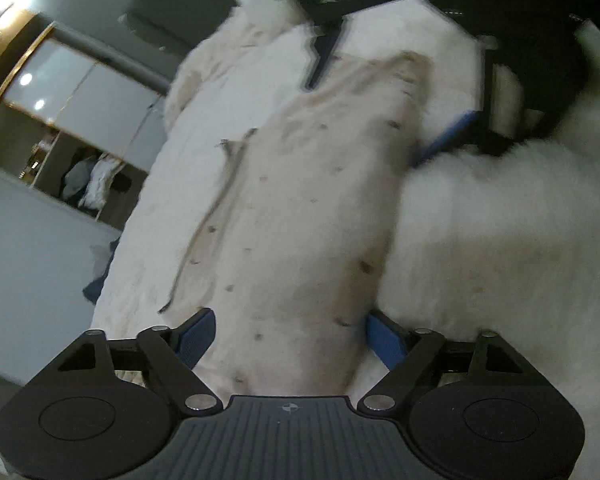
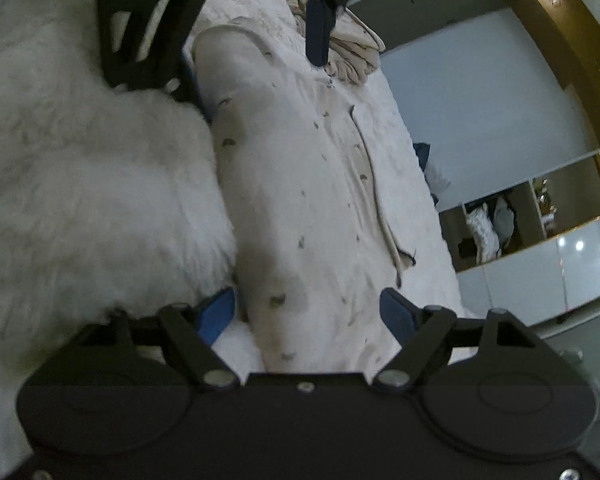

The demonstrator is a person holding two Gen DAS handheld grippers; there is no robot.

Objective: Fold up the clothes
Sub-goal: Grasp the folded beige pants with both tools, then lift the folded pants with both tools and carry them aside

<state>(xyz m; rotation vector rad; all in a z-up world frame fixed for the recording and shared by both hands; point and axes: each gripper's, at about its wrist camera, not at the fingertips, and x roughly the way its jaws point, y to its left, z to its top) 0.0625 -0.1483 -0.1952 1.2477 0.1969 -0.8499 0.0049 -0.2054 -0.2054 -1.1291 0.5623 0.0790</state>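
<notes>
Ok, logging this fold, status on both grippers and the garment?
Left gripper open, right gripper open. Spotted cream garment lies lengthwise between them on the bed. Fluffy white sleeve alongside.

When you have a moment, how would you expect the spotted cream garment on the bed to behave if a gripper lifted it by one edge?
The spotted cream garment would probably drape limply, since it lies flat with soft creases. It looks thin, so likely light. On the white bedspread it may drag and bunch rather than slide cleanly.
</notes>
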